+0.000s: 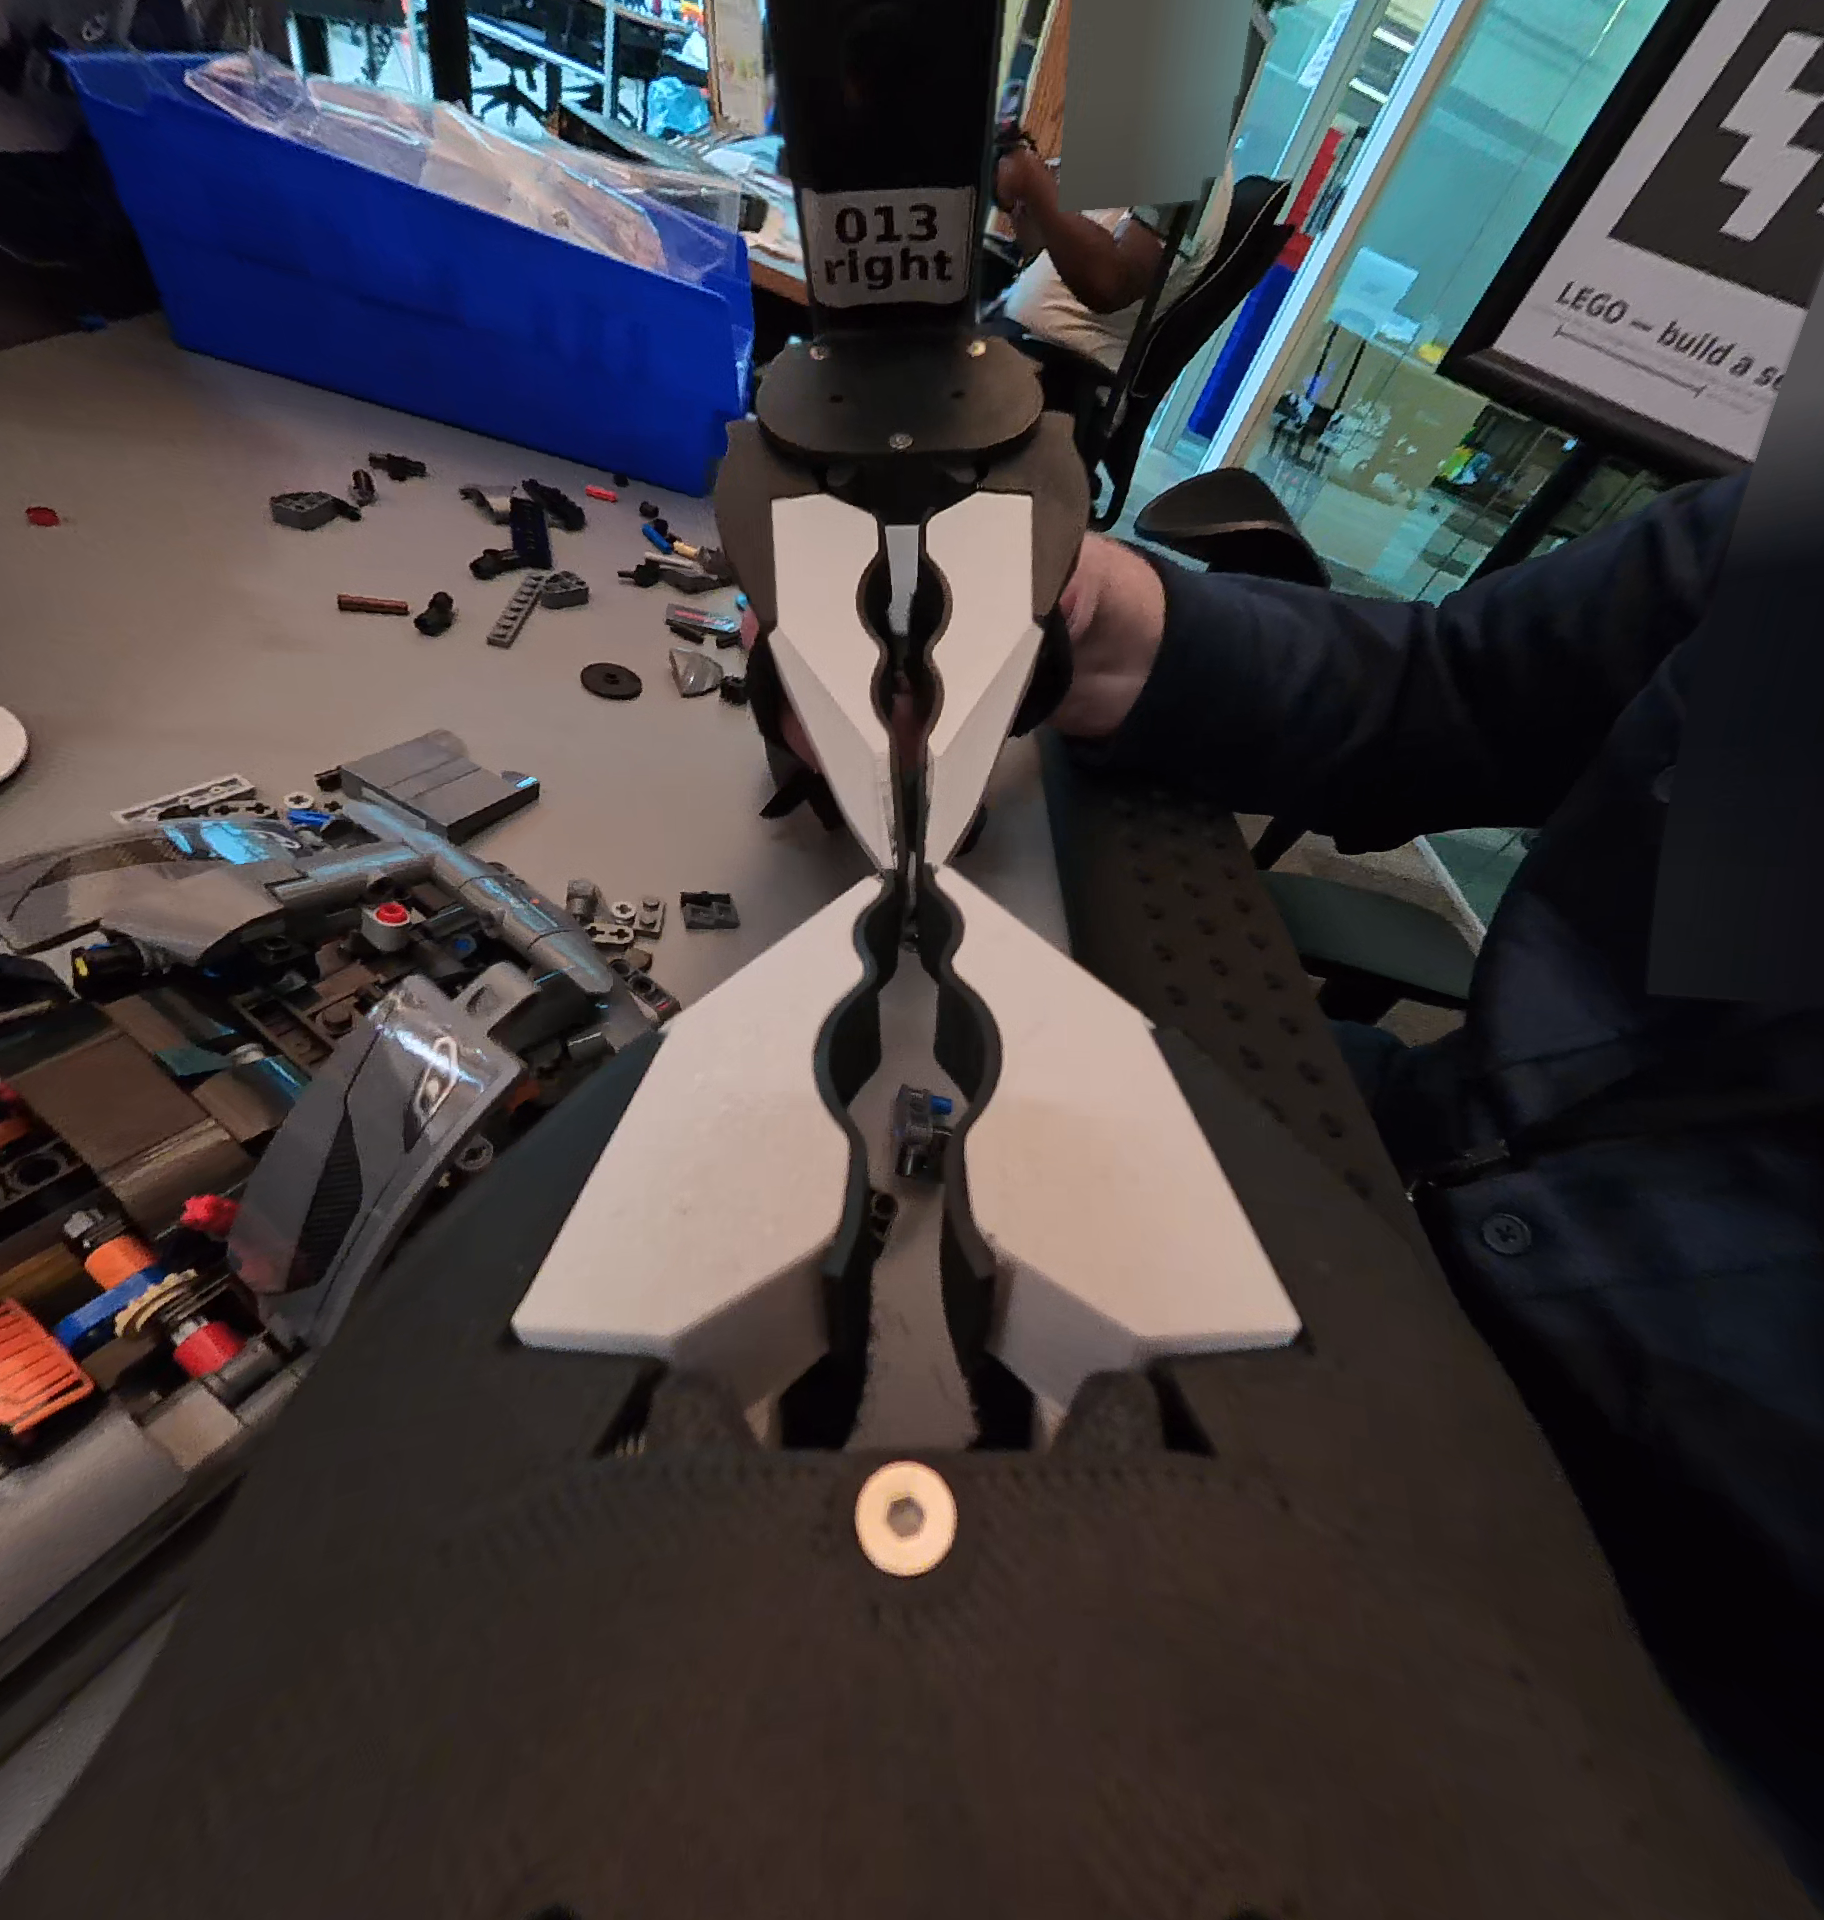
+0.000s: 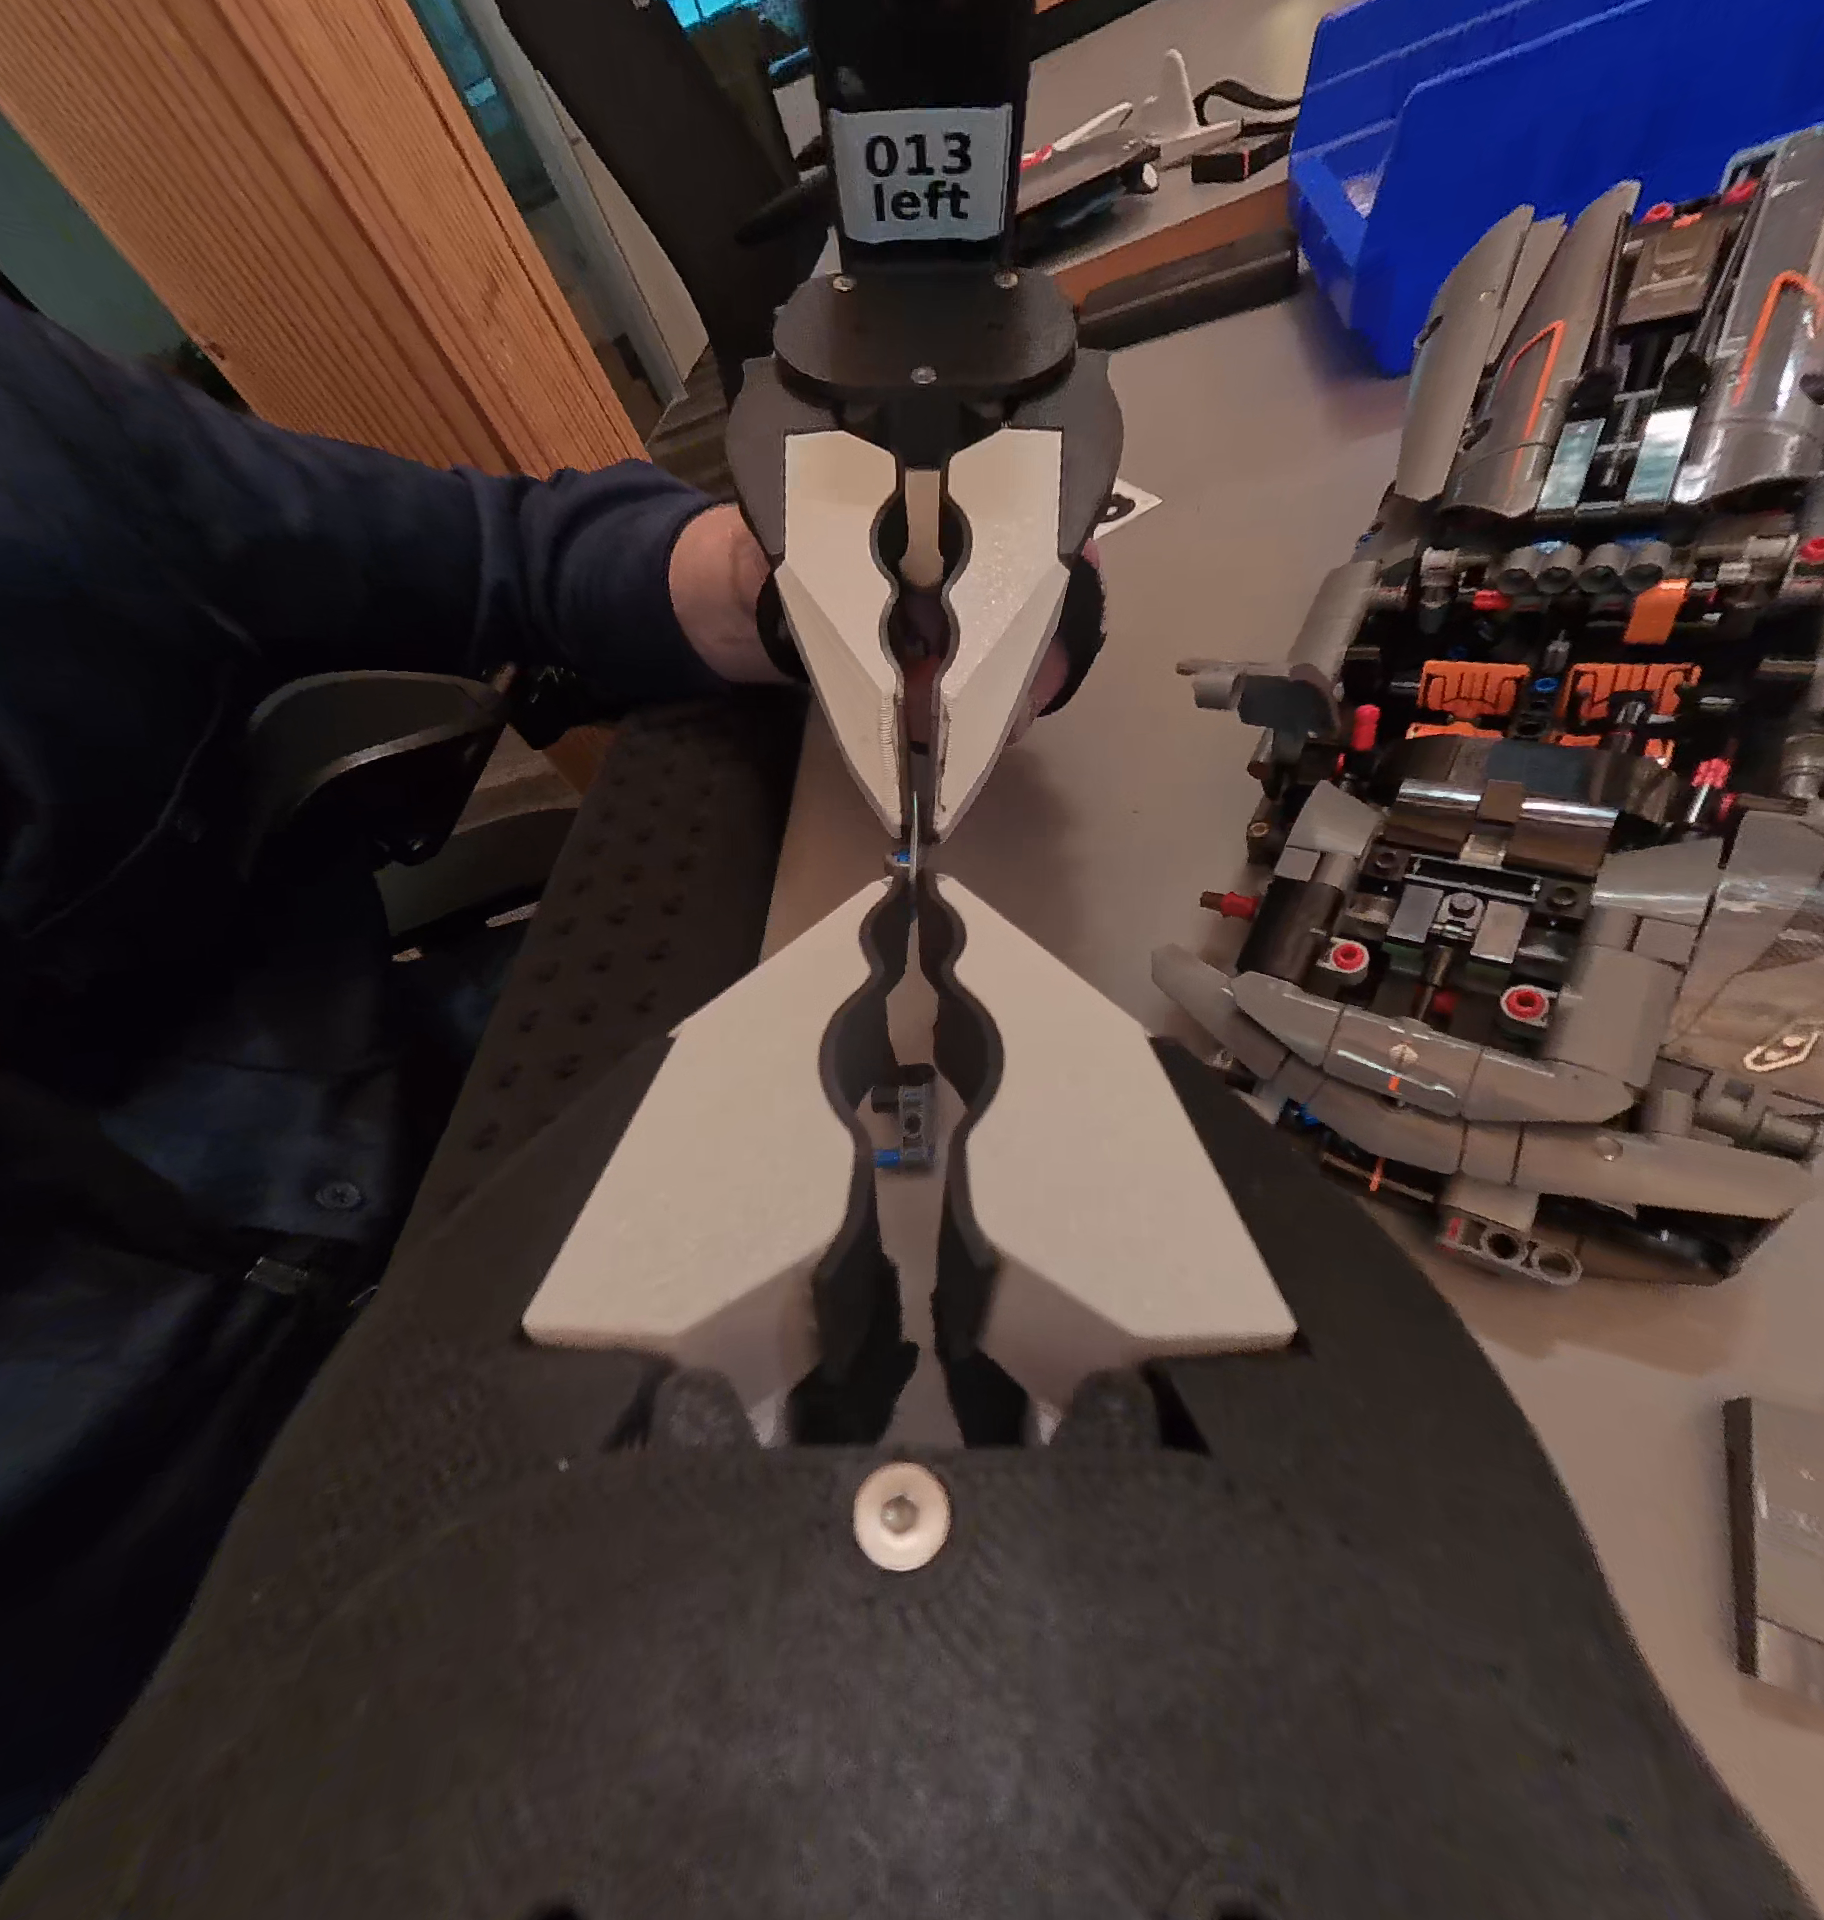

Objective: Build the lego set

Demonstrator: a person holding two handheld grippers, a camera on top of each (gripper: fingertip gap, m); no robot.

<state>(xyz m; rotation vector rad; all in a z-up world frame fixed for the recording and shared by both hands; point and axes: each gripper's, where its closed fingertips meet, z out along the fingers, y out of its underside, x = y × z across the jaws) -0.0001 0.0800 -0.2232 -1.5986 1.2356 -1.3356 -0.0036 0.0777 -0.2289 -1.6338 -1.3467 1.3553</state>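
My two grippers meet tip to tip above the near edge of the grey table (image 1: 212, 665). In the left wrist view my left gripper (image 1: 909, 885) is shut on a thin dark lego piece (image 1: 909, 868), and the right gripper's tips close on it from the far side. In the right wrist view my right gripper (image 2: 909, 883) is shut at that piece (image 2: 910, 854), which has a blue bit. A small grey and blue piece shows through each finger gap (image 1: 920, 1129) (image 2: 910, 1129); I cannot tell if it is gripped. The grey, black and orange lego car (image 1: 264, 1039) (image 2: 1562, 831) stands beside them.
Several loose lego pieces (image 1: 534, 582) lie scattered behind the car. A blue bin (image 1: 420, 260) (image 2: 1510, 156) stands at the table's back. A flat grey panel (image 2: 1801, 1558) lies near the right gripper. A black perforated chair part (image 1: 1199, 935) (image 2: 617, 883) sits at the table edge. Left and right tips are no more than a few centimetres apart.
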